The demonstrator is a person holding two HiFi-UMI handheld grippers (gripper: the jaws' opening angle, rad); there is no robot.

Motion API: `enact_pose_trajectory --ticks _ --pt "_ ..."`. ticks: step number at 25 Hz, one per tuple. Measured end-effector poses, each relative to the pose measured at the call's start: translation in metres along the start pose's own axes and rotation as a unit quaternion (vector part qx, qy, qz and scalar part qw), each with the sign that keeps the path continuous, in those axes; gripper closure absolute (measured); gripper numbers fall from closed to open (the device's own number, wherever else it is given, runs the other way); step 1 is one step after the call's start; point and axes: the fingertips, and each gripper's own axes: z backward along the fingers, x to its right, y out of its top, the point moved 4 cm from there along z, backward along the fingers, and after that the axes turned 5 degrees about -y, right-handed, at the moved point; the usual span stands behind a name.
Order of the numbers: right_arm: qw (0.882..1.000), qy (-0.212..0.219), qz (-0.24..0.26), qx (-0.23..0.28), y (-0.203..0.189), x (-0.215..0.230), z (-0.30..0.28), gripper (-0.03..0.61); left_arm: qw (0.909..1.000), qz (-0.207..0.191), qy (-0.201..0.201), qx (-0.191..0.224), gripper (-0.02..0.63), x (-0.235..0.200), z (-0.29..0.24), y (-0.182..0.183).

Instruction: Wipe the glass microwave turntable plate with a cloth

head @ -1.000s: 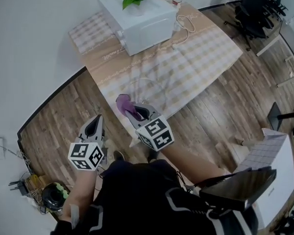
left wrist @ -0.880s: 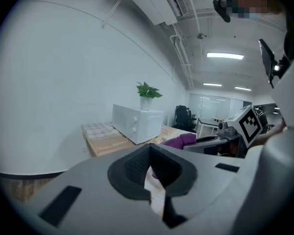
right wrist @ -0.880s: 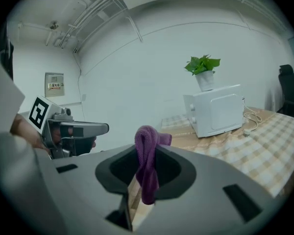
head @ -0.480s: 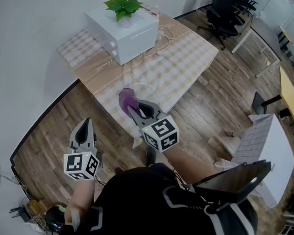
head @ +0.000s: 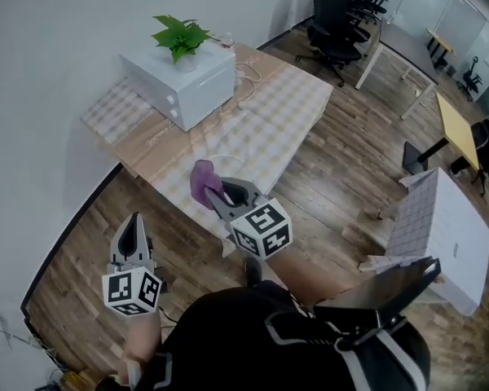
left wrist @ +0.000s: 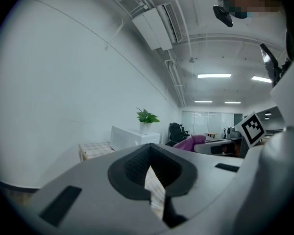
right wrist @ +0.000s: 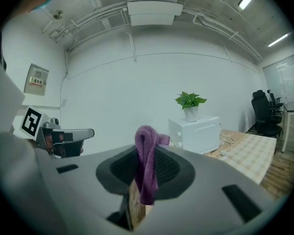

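My right claw (head: 215, 192) grips the purple cloth (head: 201, 179) over the table's (head: 285, 112) near edge; my left claw (head: 132, 225) is pinched closed, empty, well to its left.

Bright, even ceiling light; fisheye bending at edges; near gripper bodies blurred.

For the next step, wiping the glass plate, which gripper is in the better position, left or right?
Right. The right gripper grips the purple cloth at the near edge of the table; the left gripper is shut, empty, out over the floor.
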Motion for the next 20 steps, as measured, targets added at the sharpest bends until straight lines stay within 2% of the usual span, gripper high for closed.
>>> enact_pose_trajectory --ticks 7,20 --pt "1.0 -0.026 0.003 0.007 0.002 -0.001 0.006 0.505 0.9998 -0.008 0.012 0.013 0.612 -0.005 0.005 0.008" --pt "0.999 -0.045 -0.007 0.005 -0.001 0.002 0.012 0.505 0.9997 -0.012 -0.02 -0.003 0.612 0.004 0.0 0.002"
